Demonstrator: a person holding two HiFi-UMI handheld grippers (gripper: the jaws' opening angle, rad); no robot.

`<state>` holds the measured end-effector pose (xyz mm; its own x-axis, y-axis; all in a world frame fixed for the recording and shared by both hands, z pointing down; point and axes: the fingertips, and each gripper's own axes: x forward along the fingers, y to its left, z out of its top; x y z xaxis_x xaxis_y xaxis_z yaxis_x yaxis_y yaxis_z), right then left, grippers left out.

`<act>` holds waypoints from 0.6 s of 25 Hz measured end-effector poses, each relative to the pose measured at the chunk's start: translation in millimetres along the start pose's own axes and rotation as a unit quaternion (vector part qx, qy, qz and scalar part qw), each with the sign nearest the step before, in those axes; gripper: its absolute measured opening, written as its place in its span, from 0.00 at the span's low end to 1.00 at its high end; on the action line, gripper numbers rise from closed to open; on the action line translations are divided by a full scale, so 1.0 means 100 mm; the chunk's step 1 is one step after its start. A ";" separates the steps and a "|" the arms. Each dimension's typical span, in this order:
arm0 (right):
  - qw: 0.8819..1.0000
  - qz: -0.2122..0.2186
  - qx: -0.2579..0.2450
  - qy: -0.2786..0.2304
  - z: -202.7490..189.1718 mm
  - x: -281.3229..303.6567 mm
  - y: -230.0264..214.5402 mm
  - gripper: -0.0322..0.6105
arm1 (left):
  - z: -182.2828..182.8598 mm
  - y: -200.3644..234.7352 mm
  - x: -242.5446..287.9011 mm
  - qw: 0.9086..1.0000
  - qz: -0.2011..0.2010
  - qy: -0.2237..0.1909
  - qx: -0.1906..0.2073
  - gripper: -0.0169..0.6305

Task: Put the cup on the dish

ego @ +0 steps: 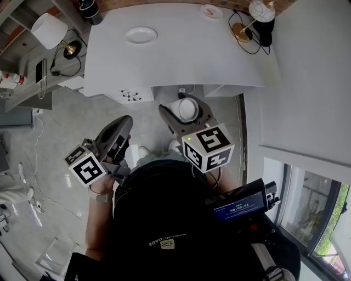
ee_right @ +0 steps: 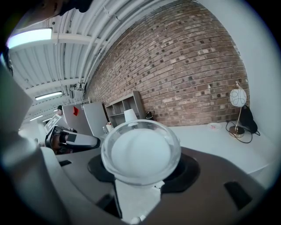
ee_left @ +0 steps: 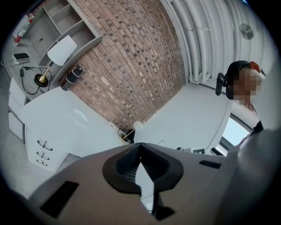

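I count one cup [ego: 187, 108] at centre, two dishes [ego: 140, 35] [ego: 210, 11] and two lamps [ego: 48, 30] [ego: 261, 10] along the top.

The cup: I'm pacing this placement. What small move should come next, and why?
Probably carry the cup forward and slightly left over the table: the right gripper is shut on it, short of the table's near edge, and the empty dish lies farther on, left of centre.

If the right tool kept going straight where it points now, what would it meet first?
Probably the white table: the right tool, shut on the cup, points at its near edge, right of the dish. Height is unclear; it may pass above.
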<state>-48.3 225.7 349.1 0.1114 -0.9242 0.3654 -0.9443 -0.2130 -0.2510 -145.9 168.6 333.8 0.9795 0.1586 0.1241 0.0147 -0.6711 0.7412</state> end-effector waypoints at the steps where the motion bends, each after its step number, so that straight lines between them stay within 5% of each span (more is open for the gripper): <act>1: 1.000 0.001 -0.001 0.001 -0.01 -0.02 -0.02 0.44 | -0.02 -0.01 0.02 1.000 0.003 0.000 0.001 0.04; 15: 1.000 0.011 0.000 -0.002 -0.11 -0.34 -0.48 0.44 | -0.34 -0.27 0.33 0.999 0.032 -0.003 0.015 0.03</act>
<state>-10.6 271.1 358.1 0.0914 -0.9303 0.3551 -0.9467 -0.1918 -0.2588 -120.5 216.7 340.0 0.9797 0.1112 0.1670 -0.0418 -0.7009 0.7121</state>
